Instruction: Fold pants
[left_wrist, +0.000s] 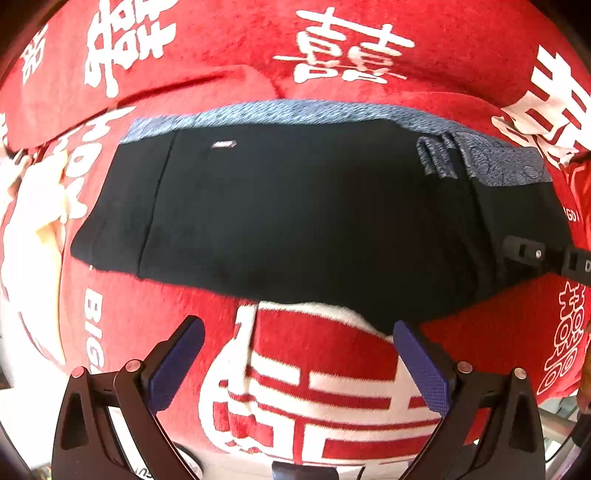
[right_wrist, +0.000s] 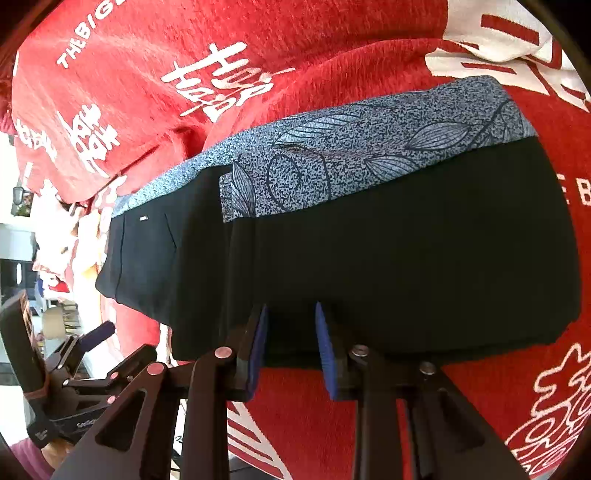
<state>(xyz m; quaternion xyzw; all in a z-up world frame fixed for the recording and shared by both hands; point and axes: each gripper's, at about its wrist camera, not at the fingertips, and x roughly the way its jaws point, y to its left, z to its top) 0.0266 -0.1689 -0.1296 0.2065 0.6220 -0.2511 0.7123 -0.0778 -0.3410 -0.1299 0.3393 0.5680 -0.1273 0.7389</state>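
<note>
Black pants (left_wrist: 295, 214) with a blue-grey leaf-patterned waistband (left_wrist: 280, 112) lie folded into a flat strip on a red blanket. My left gripper (left_wrist: 297, 334) is open and empty, just short of the pants' near edge. My right gripper (right_wrist: 290, 314) is partly open, its blue pads (right_wrist: 325, 350) over the near edge of the folded pants (right_wrist: 369, 251), pinching nothing. The right gripper's tip also shows at the right edge of the left wrist view (left_wrist: 535, 254). The patterned waistband (right_wrist: 369, 147) runs along the far side.
The red blanket (left_wrist: 129, 325) with white characters covers the whole surface. The left gripper shows at the lower left of the right wrist view (right_wrist: 85, 354). Room clutter lies past the blanket's left edge (right_wrist: 22, 236).
</note>
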